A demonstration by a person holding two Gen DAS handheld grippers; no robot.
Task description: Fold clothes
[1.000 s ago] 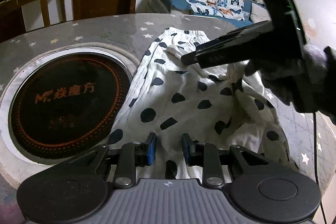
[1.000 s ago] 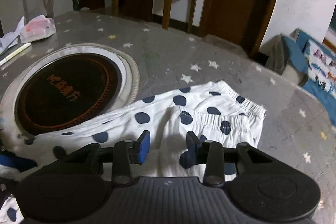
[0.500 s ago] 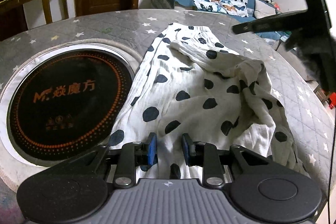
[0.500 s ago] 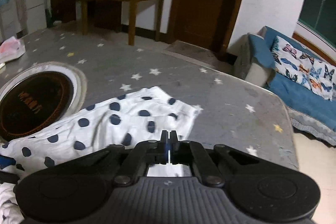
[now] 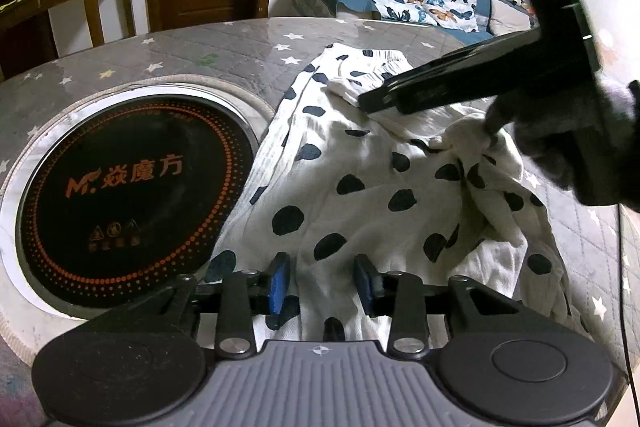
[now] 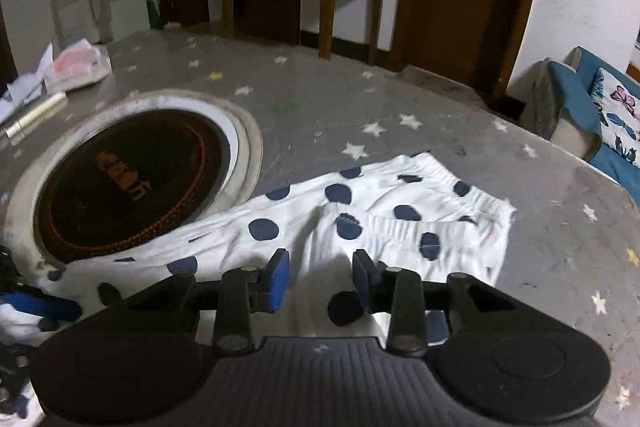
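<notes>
Right gripper (image 6: 320,281): jaws parted wide, nothing between the pads; half a second ago they were pressed together. It is low over the polka-dot garment (image 5: 380,195), tip near the waistband end at 12 o'clock. Judgement: the lifted layer is released, so that fold is laid.

Left gripper (image 5: 322,285): jaws open, straddling cloth at 6 o'clock, not pinching; as before.

Garment lies on the table (image 5: 240,43), at 3 o'clock of the cooktop (image 5: 132,195), rumpled at right.
</notes>
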